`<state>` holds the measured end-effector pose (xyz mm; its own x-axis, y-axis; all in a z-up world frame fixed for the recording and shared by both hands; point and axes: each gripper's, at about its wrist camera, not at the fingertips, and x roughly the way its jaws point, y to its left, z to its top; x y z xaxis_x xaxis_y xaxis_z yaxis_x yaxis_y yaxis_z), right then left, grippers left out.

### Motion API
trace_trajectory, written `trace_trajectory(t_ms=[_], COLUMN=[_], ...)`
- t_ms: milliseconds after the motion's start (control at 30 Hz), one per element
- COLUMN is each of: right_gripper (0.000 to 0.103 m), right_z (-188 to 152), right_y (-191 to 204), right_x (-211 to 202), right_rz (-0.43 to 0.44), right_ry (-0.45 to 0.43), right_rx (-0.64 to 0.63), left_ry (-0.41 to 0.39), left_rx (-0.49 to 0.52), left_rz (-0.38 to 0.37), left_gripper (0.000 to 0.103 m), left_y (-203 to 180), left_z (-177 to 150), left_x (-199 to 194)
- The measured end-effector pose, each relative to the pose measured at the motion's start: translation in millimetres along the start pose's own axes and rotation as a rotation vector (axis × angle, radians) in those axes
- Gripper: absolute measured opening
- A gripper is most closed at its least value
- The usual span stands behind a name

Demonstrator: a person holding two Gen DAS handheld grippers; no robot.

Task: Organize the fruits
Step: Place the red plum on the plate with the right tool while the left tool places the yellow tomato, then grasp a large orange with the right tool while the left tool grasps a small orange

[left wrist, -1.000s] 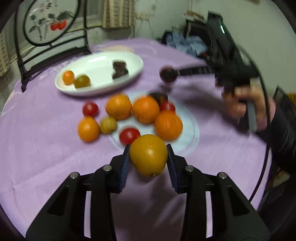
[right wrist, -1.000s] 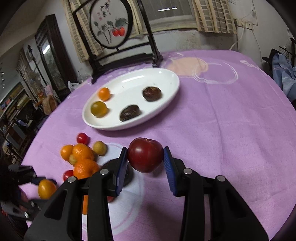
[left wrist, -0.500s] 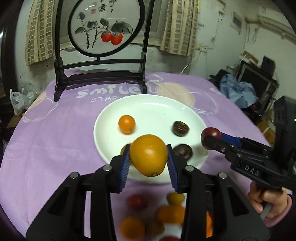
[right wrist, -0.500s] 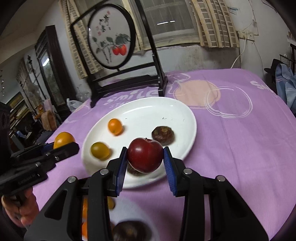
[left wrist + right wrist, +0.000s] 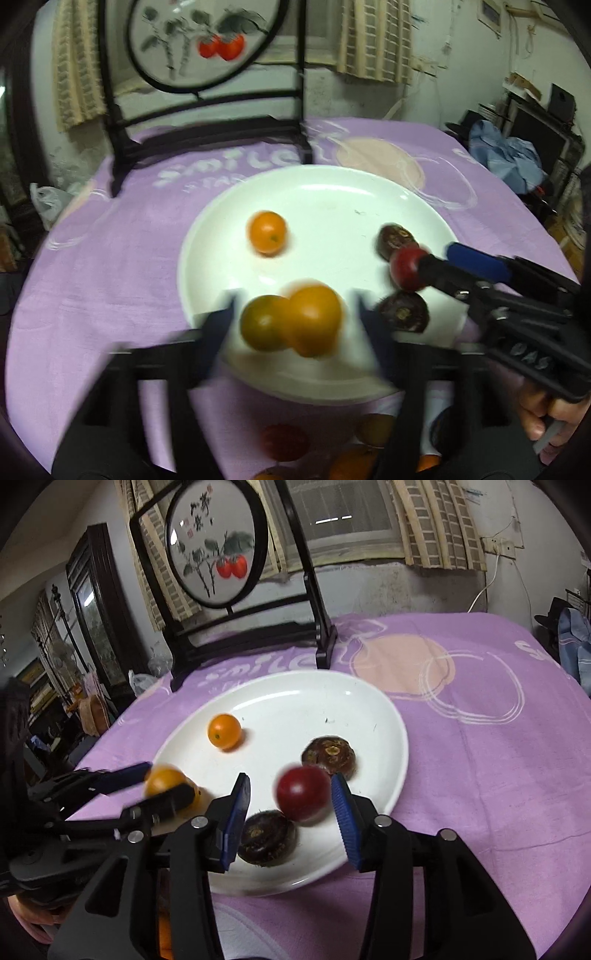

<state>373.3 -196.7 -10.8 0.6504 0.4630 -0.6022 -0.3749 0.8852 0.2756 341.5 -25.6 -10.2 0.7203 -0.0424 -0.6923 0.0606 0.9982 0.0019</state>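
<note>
Both grippers are over the near edge of the white plate [image 5: 388, 716], both mid-release by the look of it.

Left gripper [image 5: 295, 317]: jaws spread wide, gaps visible on both sides of the orange fruit [image 5: 314, 319], which sits lower centre of the left wrist frame, blurred, not touched by either finger. It overlaps a yellow-green fruit [image 5: 260, 323] lying on the plate just to its left. Cannot tell if the orange one has landed or is in the air.

Right gripper [image 5: 290, 801]: jaws also wide. The red fruit [image 5: 303, 792] is between them, closer to the right finger, clear of the left one, smeared by motion. Directly below it in frame is a dark brown fruit [image 5: 266, 838]; a second dark one [image 5: 328, 755] is just above right.

Key relation: each fruit is dead ahead of its own gripper, between the fingers, above the plate's near rim. Roundish things, no long axis that matters. Neither arm needs to cross.

Risk, my guess: either fruit rolls off a neighbour toward the rim.

Small orange fruit [image 5: 224, 731] sits alone, upper left of the plate. More loose fruit at the bottom of the left wrist view, off the plate, too blurred to count.
</note>
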Motion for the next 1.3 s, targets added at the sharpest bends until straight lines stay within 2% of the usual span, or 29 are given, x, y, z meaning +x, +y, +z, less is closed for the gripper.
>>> trace_trajectory(t_ms=[67,200,267,433,533,700,1000,1300], right_gripper=[0.047,0.049,0.05,0.05,0.05,0.05,0.05,0.05], right_z=[0,-9,-17,-45,-59,-72,-85,-101], right_y=[2,8,10,23,37,64,80,93], right_x=[-13,-37,-43,-58,-63,-62,-57,-49], right_rz=[0.009,0.045,0.074,0.106,0.139,0.185,0.176,0.104], right_ry=[-0.016,-0.017,0.009,0.054,0.086,0.113,0.155,0.178], right_rx=[-0.001,-0.004,-0.013,-0.076,-0.143,-0.265,-0.351,-0.463], left_ry=[-0.056,-0.096,-0.106,-0.064,-0.028,-0.031,-0.046,-0.071], left_rx=[-0.007,-0.01,-0.018,-0.053,-0.093,-0.157,-0.105,-0.036], left_rz=[0.018,0.017,0.03,0.081,0.059,0.004,0.022,0.053], left_gripper=[0.087,0.098,0.099,0.099,0.099,0.099,0.099,0.099], left_y=[3,18,28,55,68,79,68,56], left_z=[2,-2,-12,-40,-53,-62,-65,-67], left_x=[-18,-49,-57,-61,-64,-75,-80,-86])
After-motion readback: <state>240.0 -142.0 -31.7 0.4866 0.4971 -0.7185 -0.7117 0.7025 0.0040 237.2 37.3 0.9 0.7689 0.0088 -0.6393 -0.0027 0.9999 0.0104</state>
